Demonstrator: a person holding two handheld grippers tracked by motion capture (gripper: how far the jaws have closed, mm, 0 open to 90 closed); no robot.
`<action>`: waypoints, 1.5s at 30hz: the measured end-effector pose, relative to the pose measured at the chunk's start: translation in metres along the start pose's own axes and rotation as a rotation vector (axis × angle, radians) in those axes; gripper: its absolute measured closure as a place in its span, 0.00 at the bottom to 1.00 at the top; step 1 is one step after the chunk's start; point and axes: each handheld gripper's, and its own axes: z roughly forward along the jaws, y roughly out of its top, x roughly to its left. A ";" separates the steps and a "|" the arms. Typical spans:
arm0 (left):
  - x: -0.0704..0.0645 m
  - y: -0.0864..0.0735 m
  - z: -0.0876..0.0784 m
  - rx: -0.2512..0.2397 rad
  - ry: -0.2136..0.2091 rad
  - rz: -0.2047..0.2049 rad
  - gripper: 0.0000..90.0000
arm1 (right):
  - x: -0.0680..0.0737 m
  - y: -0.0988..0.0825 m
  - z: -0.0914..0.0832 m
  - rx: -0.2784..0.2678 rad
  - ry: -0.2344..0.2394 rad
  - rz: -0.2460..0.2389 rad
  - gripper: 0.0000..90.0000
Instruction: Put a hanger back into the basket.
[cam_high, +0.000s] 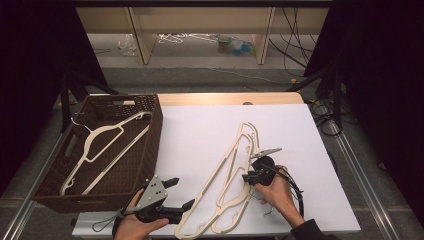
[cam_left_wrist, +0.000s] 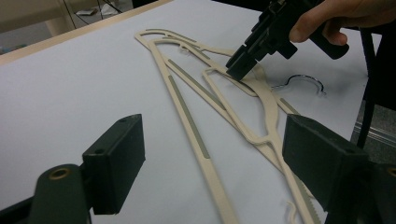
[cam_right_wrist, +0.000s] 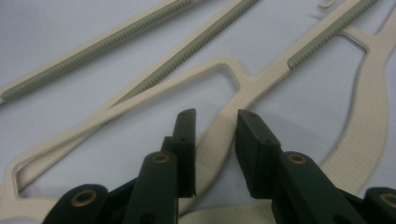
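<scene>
Two cream hangers (cam_high: 220, 172) lie stacked on the white table top (cam_high: 200, 130), and a metal hook (cam_high: 268, 150) pokes out to their right. My right gripper (cam_high: 248, 177) comes down on the neck of the upper hanger (cam_right_wrist: 215, 154). Its jaws stand on either side of that narrow strip and are shut on it. From the left gripper view, the right gripper (cam_left_wrist: 239, 70) sits on the same hanger (cam_left_wrist: 261, 100), beside the hook (cam_left_wrist: 303, 80). My left gripper (cam_high: 181, 194) hovers open by the hangers' lower left end, with nothing between its jaws (cam_left_wrist: 212, 135).
A dark wicker basket (cam_high: 156, 127) stands at the table's left edge with another cream hanger (cam_high: 107, 145) lying in it. Bare white table stretches behind the hangers. Cables and shelving legs stand on the floor beyond the far edge.
</scene>
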 end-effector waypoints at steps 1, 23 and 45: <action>0.000 0.000 0.000 0.002 0.001 0.003 0.23 | -0.001 0.000 0.000 0.001 0.009 0.000 0.78; 0.001 -0.002 0.002 0.015 -0.002 0.008 0.24 | 0.000 0.003 -0.003 0.051 0.039 -0.033 0.81; 0.002 -0.003 0.004 0.023 -0.008 0.016 0.24 | 0.007 0.009 0.001 0.114 0.016 -0.058 0.67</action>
